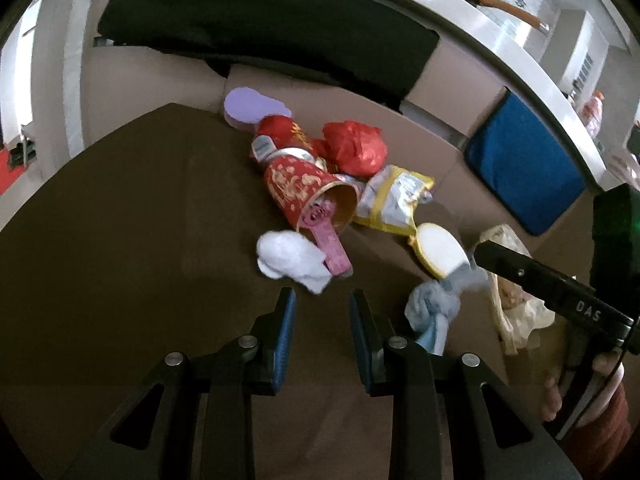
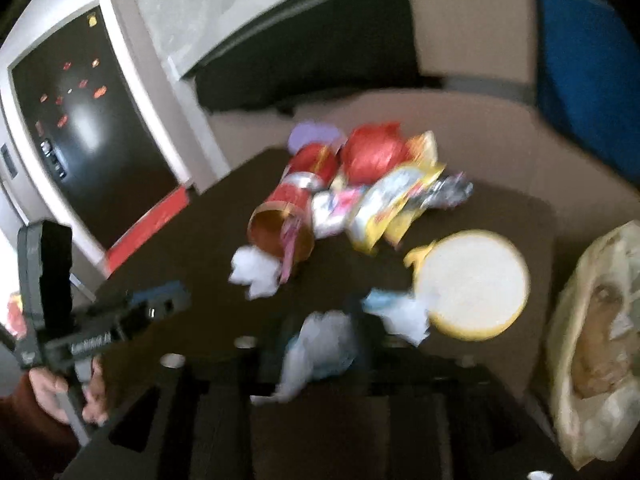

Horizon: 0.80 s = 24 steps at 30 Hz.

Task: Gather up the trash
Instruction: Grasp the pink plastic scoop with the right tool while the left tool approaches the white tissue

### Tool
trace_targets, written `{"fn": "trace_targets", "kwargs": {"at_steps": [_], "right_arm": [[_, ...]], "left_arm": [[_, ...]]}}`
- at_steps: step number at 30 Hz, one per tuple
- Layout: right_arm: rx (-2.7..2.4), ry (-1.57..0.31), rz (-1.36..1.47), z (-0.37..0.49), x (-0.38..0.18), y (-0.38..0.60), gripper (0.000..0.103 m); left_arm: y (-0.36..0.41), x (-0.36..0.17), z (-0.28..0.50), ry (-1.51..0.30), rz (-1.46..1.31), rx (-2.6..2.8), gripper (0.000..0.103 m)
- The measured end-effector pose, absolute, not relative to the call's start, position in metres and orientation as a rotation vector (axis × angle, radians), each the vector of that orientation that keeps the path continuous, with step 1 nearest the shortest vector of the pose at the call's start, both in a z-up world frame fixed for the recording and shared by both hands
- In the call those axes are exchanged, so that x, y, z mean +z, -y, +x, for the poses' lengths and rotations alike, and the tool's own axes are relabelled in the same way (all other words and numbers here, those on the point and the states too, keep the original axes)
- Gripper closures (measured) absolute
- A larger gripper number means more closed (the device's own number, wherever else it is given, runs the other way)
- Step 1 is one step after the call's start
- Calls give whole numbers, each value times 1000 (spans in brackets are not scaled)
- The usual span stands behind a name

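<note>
Trash lies on a dark brown table [image 1: 120, 208]: a tipped red-and-gold paper cup [image 1: 308, 194] with a pink wrapper [image 1: 326, 236] sticking out, a white tissue wad [image 1: 290, 258], a red plastic bag [image 1: 356, 148], a yellow-and-silver snack packet [image 1: 394, 200] and a round white lid with a yellow rim [image 1: 440, 250]. My left gripper [image 1: 322, 308] is open and empty, just short of the tissue wad. My right gripper [image 2: 320, 344] is shut on a crumpled pale blue-white tissue [image 2: 320, 348]; this view is blurred. The same tissue shows in the left wrist view [image 1: 434, 308].
A translucent bag with brownish contents [image 2: 596, 344] sits at the table's right edge. A purple flat object [image 1: 252, 108] lies behind the pile. A tan sofa with a black cushion [image 1: 264, 24] and a blue cushion [image 1: 520, 164] stands behind the table.
</note>
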State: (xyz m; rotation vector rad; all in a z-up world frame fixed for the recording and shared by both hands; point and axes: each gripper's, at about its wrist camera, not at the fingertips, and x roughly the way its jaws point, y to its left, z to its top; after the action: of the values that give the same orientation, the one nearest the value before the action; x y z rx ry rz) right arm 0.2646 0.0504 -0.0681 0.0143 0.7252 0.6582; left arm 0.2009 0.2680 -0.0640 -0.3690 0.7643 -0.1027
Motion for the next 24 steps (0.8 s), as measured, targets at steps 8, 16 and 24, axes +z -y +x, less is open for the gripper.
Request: {"fn": "trace_targets", "kwargs": {"at_steps": [8, 16, 24], "right_arm": [[759, -908, -23, 314, -105, -123, 66], [659, -1001, -77, 346, -129, -169, 75], [779, -981, -41, 302, -118, -120, 95]], "left_arm": [[-310, -65, 186, -733, -458, 6, 74], [-328, -79, 181, -748, -507, 38, 74], [-309, -81, 189, -762, -485, 0, 74]]}}
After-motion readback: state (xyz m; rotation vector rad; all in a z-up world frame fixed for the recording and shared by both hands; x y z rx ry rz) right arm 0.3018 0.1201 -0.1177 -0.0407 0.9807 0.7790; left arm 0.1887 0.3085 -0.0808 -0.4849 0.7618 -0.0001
